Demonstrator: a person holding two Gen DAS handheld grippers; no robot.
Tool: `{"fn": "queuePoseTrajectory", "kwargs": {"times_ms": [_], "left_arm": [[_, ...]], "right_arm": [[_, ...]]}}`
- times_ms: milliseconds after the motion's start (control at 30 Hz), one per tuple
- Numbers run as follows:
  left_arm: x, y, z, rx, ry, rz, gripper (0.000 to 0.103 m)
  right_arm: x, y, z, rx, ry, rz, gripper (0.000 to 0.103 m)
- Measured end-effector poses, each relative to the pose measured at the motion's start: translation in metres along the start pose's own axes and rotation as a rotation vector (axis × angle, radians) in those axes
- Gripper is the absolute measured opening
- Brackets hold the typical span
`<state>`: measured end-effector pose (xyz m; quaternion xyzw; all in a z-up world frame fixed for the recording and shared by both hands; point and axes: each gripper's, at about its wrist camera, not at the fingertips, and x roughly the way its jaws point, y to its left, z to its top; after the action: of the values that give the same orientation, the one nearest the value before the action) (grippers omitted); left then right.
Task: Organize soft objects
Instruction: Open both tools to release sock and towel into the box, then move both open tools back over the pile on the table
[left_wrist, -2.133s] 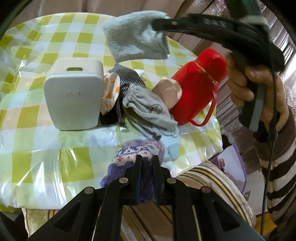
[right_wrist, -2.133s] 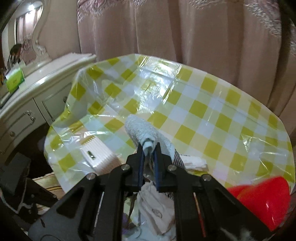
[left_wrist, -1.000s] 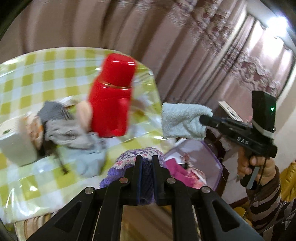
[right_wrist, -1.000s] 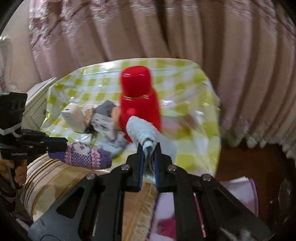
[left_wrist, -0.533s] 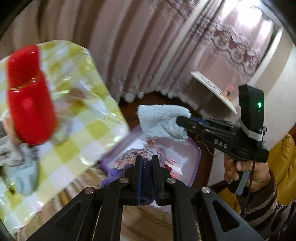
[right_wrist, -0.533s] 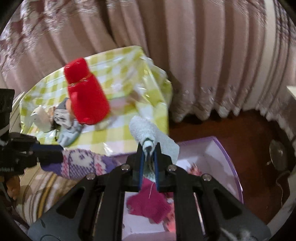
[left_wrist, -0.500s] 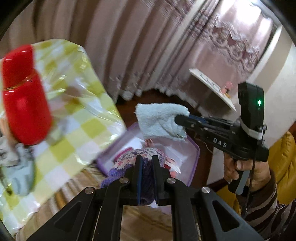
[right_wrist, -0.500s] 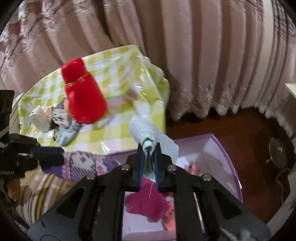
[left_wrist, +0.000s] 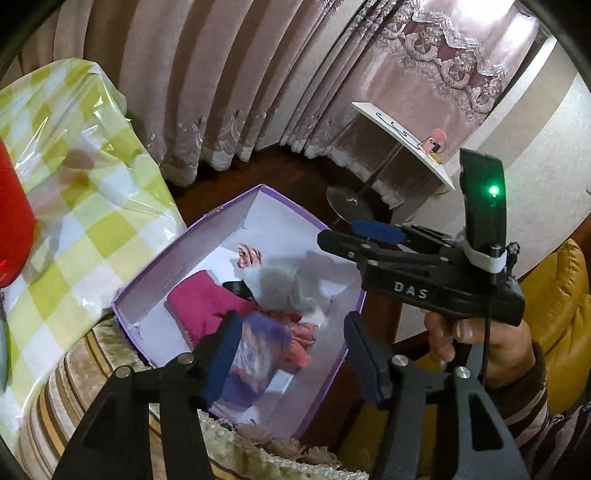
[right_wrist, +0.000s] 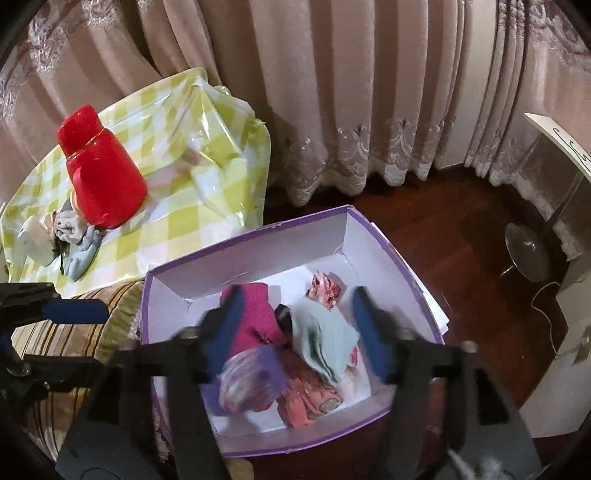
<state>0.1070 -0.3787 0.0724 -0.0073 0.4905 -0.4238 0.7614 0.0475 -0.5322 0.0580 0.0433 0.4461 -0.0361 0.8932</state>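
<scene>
A purple-rimmed white box (left_wrist: 155, 275) (right_wrist: 258, 236) sits low beside the table and holds soft items. Both grippers are open above it. The left gripper (left_wrist: 291, 350) hangs over a blurred purple patterned knit piece (left_wrist: 258, 343) (right_wrist: 251, 380) falling into the box. The right gripper (right_wrist: 301, 330) is open over a pale blue-grey towel (right_wrist: 325, 343) (left_wrist: 280, 284), also blurred in mid-drop. The right gripper also shows in the left wrist view (left_wrist: 343, 232). A magenta cloth (left_wrist: 207, 306) (right_wrist: 255, 314) and pink items (right_wrist: 314, 398) lie in the box.
A table with a yellow-green checked cover (right_wrist: 184, 177) (left_wrist: 74, 192) stands to the left, with a red jug (right_wrist: 99, 184) and more soft items (right_wrist: 74, 240). A striped cushion (left_wrist: 55, 406) is by the box. Curtains (right_wrist: 332, 92) hang behind. A lamp base (right_wrist: 528, 251) stands on the wood floor.
Both grippers have opened over the box. The purple knit piece and the pale towel have left the jaws and are dropping into the box.
</scene>
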Motion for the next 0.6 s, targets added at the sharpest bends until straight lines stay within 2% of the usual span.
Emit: {"fn": "queuePoseTrajectory", "kwargs": {"times_ms": [300, 600], "left_arm": [[-0.013, 0.021, -0.005, -0.056, -0.015, 0.007, 0.059], [-0.045, 0.067, -0.025, -0.162, -0.051, 0.057, 0.059]], "right_arm": [[0.005, 0.024, 0.001, -0.042, 0.018, 0.035, 0.069], [0.017, 0.081, 0.004, -0.124, 0.05, 0.125, 0.07]]}}
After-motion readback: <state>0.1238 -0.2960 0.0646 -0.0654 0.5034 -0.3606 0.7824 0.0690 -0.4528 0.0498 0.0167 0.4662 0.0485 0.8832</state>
